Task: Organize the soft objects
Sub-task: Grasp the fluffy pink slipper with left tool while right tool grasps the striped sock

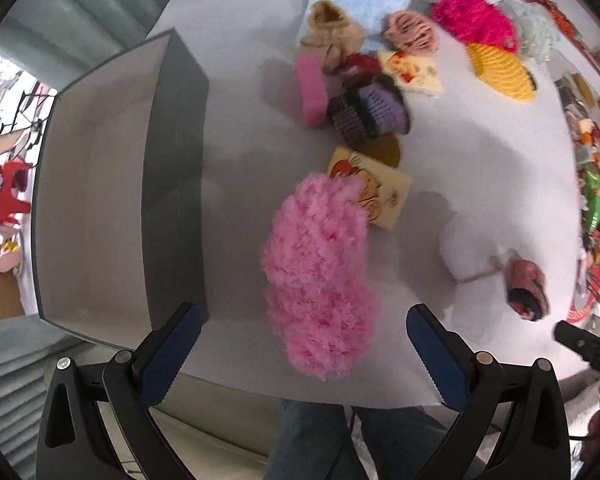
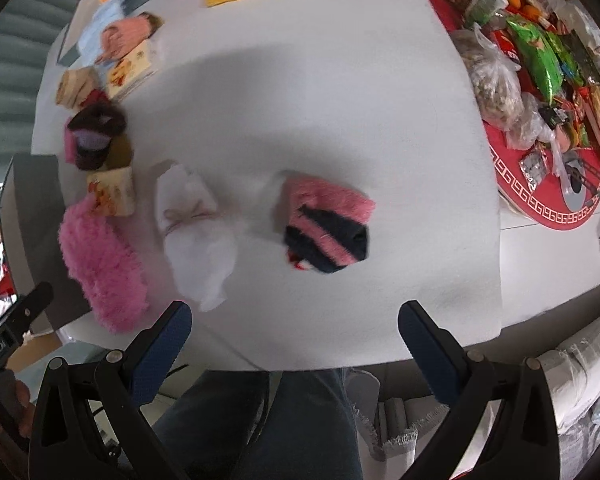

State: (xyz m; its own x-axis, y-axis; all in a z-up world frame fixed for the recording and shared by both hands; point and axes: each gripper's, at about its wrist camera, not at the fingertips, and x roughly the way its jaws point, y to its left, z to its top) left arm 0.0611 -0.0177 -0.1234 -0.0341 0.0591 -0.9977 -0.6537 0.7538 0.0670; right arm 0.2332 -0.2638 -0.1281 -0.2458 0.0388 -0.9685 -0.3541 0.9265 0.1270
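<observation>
Both claws stand with their fingers spread wide and nothing between them. Left gripper [image 1: 302,354] sits at the bottom of its frame, blue pads apart, with the lower end of the fluffy pink piece [image 1: 320,276] lying on the table in the gap just ahead of the tips, touching neither pad. Right gripper [image 2: 294,350] is likewise open at the bottom of its view, over bare tabletop.

In the left wrist view the fluffy pink piece runs from lower centre up toward mid frame, where its top end overlaps a yellow printed cloth [image 1: 384,196]. To its left, filling the left half of the frame, is a grey box [image 1: 172,184] with a pale inside and nothing visible in it. To its right, lower right, lie a white soft bundle [image 1: 466,248] tied with a thin string and, just beyond it, a pink and navy striped sock [image 1: 527,290].

In the right wrist view that sock [image 2: 326,232] lies at mid frame, apart from the white bundle [image 2: 198,236] on its left; the pink piece [image 2: 102,268] is at lower left.

Farther up the white table [image 1: 460,152], upper centre in the left view, is a cluster: a pink sponge [image 1: 311,90], a brown and purple knit [image 1: 366,114], a tan plush [image 1: 332,34] on a light blue cloth [image 1: 360,0], a magenta fluffy piece [image 1: 474,20] and a yellow knit [image 1: 502,72].
</observation>
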